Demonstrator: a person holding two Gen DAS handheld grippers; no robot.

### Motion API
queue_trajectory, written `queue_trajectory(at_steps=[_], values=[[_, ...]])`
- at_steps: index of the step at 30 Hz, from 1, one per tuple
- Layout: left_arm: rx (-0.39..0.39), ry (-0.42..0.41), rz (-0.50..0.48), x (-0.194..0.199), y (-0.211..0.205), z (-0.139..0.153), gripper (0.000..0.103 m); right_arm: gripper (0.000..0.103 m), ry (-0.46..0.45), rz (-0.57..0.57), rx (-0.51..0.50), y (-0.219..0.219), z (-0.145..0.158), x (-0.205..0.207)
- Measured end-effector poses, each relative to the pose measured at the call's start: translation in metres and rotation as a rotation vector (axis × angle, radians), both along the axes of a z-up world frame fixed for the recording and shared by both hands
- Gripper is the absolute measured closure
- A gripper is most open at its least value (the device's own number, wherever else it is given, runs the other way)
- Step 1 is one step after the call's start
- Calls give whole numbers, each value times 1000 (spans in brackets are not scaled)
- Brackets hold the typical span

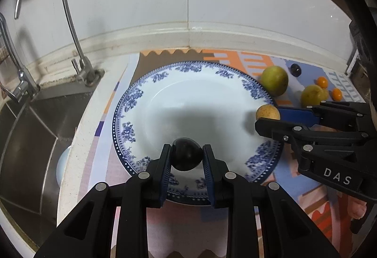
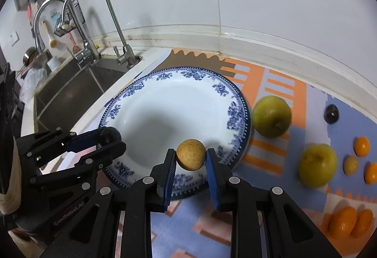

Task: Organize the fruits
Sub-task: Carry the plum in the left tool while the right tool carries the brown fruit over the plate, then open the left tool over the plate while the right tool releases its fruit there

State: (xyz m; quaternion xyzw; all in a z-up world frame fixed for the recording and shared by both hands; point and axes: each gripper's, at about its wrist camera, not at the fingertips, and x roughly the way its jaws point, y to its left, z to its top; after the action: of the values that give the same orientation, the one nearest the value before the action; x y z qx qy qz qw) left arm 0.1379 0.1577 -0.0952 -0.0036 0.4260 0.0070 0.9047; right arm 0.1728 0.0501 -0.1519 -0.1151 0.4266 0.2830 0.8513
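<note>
Your plate (image 1: 238, 83) is still bare: no fruit rests on it yet, so the sorting looks barely begun. Two fruits are in hand and about to go down.

In the left wrist view, your left gripper (image 1: 187, 156) fills the lower centre, angled steeply down over the plate's near rim. Its jaws are closed on a dark plum (image 1: 186, 154), pads pressing both sides.

In the right wrist view, your right gripper (image 2: 191, 159) sits at lower centre, also tilted down, over the plate's near right rim. Its jaws are closed on a small tan fruit (image 2: 190, 154).

Left to move, all on the mat (image 2: 306, 102) to the right of the plate: two green apples (image 2: 272, 116), a second dark fruit (image 2: 331, 113), another small tan one (image 2: 350, 164) and several kumquats (image 2: 361, 146), with more orange fruit at the lower right corner.
</note>
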Motion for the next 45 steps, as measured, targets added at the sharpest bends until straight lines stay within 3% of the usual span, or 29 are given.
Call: queue_trajectory(at_steps=[7,11,13,19,25,31,35,45], values=[[5,14,6,5,2,-6,76,76,6,18,-17,6,-7,6],[6,7,23,3,4,-4,58,72,5,15,-6,5,-7,6],[3,-5,33,-1,5,1,58,63,-6,8,2,3,-5,5],[2,-44,40,-18,-1,21,54,62,-48,-21,24,-10,10,-10],[-19,-107,4,-39,-21,46,45,61,-109,-60,44,-34,33,-38],[-48,-180,-50,-57,-47,73,34,49,-179,-127,75,-68,60,-63],[-47,-227,-104,-66,-67,90,26,35,-242,-176,85,-90,79,-78],[-51,-296,-227,-72,-119,108,10,26,-350,-295,60,-147,106,-108]])
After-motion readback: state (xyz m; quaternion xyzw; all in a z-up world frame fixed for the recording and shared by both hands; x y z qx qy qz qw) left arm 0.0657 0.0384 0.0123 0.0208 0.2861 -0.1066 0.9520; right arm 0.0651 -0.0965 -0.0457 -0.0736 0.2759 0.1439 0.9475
